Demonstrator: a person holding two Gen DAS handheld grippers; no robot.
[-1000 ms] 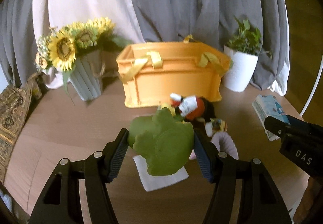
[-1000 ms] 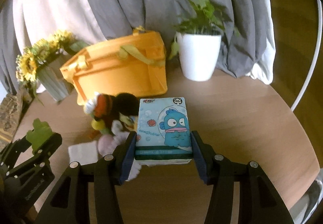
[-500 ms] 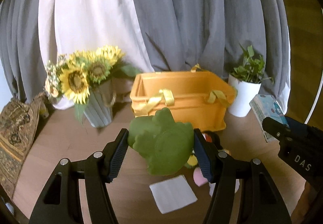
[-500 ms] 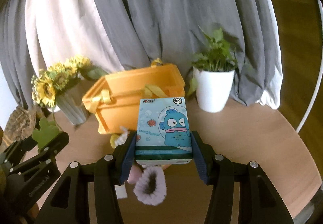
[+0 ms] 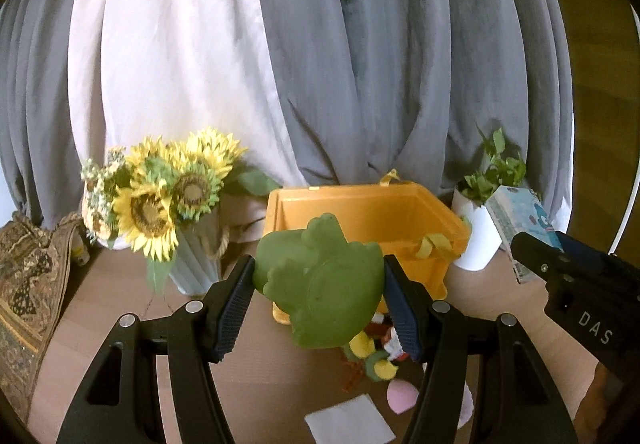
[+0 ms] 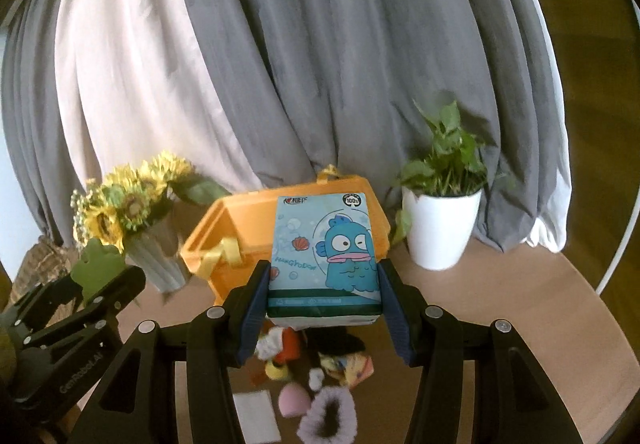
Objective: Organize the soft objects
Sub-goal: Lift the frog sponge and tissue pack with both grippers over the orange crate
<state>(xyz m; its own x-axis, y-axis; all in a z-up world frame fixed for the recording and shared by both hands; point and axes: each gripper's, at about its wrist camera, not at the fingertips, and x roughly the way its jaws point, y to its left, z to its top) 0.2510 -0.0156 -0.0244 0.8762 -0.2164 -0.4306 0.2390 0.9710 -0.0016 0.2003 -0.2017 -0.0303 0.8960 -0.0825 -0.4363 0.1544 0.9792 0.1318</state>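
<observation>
Both loads have come up off the table since a second ago; I now look down into the orange bin (image 5: 362, 232) instead of at its front wall, so drop-off looks next.

Left gripper (image 5: 320, 286) raised, level, clamped on the green foam piece (image 5: 320, 284), hanging over the bin's near-left corner.

Right gripper (image 6: 324, 284) equally high, pinching the tissue pack (image 6: 324, 248) in front of the bin's near wall.

Plush toy (image 6: 288, 350), pink puff (image 6: 294, 400), scrunchie (image 6: 328, 414) and white cloth (image 6: 256, 416) lie near the table's front edge.
</observation>
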